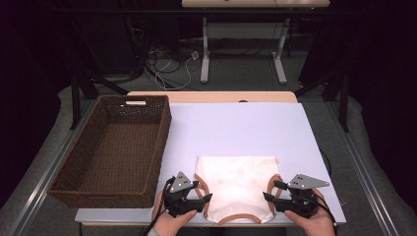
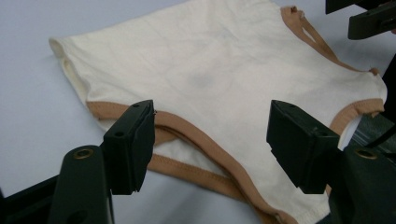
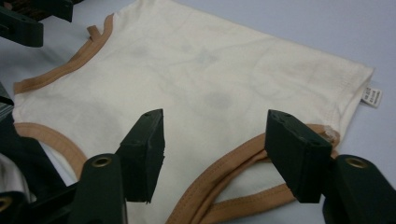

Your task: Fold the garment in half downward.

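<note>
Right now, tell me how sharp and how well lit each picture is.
High view: the white table is evenly lit, its surroundings dark, the cream garment slightly soft and the basket clear. Left gripper view: the garment is sharp, the left gripper close and dark. Right gripper view: the cloth is crisp, the small tag unreadable, the right gripper in shadow.

Left claw (image 1: 206, 200) and right claw (image 1: 270, 192) sit low, facing inward, jaws apart, each gripped by a hand.

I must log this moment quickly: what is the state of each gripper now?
Left gripper: open, holding nothing; jaws stand over the cream tank top.
Right gripper: open, holding nothing, over the same top.
</note>
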